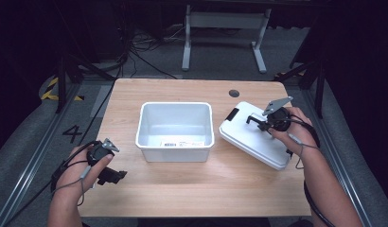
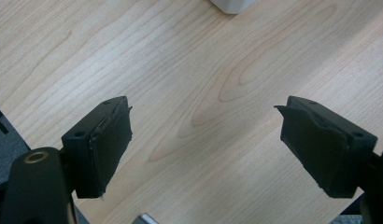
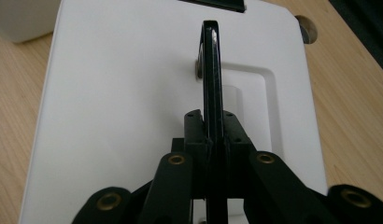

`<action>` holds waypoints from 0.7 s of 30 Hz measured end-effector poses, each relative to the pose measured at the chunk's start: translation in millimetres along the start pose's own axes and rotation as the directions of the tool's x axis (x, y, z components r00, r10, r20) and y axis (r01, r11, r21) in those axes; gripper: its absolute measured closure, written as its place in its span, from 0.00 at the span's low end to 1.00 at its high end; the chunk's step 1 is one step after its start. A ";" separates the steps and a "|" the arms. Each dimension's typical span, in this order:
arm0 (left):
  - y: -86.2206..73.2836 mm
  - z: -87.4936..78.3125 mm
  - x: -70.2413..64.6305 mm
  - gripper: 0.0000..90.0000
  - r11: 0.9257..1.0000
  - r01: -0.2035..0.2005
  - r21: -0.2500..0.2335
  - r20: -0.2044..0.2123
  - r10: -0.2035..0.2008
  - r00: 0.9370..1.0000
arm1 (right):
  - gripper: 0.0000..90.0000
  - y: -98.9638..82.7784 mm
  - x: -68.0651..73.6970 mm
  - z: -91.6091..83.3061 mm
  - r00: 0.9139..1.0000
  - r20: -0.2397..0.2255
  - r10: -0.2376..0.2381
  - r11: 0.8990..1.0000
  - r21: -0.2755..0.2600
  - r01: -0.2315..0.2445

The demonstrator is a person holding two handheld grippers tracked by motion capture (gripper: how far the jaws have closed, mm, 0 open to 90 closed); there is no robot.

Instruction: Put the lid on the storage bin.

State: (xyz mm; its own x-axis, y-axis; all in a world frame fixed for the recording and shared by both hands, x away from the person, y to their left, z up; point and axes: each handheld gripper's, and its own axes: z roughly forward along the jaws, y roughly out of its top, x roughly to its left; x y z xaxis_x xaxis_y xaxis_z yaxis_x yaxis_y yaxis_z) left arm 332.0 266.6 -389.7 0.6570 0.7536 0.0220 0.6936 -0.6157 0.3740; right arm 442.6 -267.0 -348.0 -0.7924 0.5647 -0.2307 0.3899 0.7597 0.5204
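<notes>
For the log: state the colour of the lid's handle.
Black; the handle stands against the white lid, clearest in the right gripper view.

The left gripper [image 2: 206,144] hangs over a pale wood-grain surface [image 2: 189,70], its two black fingers [image 2: 103,144] spread wide apart with nothing between them. One finger rises at lower left, the other at lower right, each showing a flat dark pad turned inward. A brass-coloured rivet [image 2: 36,157] sits on the black link below the left-hand finger. The rounded corner of a white container [image 2: 234,5] cuts in at the top edge. Grey floor [image 2: 5,149] shows past the surface's edge at far left. A small metal piece [image 2: 145,218] pokes in at the bottom.
</notes>
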 end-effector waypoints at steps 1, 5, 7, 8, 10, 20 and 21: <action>0.4 0.0 0.3 0.19 1.000 0.002 -0.002 0.001 -0.002 1.000 | 0.94 2.0 -1.5 -4.4 1.000 -0.003 0.003 1.000 -0.012 -0.003; 1.9 -0.8 1.0 0.19 1.000 -0.001 -0.007 0.008 0.001 1.000 | 0.94 9.6 -4.6 -18.6 1.000 -0.002 -0.017 1.000 -0.023 0.017; 2.5 -1.1 1.4 0.19 1.000 -0.004 -0.009 0.008 0.004 1.000 | 0.94 12.7 -5.6 -24.7 1.000 0.000 -0.023 0.999 -0.028 0.023; 2.5 -1.1 1.4 0.19 1.000 -0.004 -0.009 0.008 0.004 1.000 | 0.94 12.7 -5.6 -24.7 1.000 0.000 -0.023 0.999 -0.028 0.023; 3.0 -1.5 2.0 0.19 1.000 -0.010 -0.009 0.004 0.010 1.000 | 0.94 15.3 -7.1 -31.3 1.000 0.002 -0.031 0.999 -0.032 0.031; 9.1 0.6 1.1 0.19 1.000 -0.027 -0.011 0.009 0.027 1.000 | 0.94 32.4 -8.1 -52.6 0.998 -0.006 -0.070 0.994 -0.080 0.069; 9.4 0.6 1.6 0.19 1.000 -0.024 -0.013 0.009 0.024 1.000 | 0.94 34.5 -7.5 -53.9 0.997 -0.007 -0.073 0.994 -0.083 0.072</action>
State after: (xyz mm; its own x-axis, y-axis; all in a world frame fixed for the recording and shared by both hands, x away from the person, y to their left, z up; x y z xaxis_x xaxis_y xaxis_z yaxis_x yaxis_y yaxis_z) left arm 339.7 261.9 -386.6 0.6761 0.7365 0.0222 0.6741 -0.6303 0.3851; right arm 436.7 -262.4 -284.0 -0.8219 0.5057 -0.2620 0.2919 0.7690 0.5686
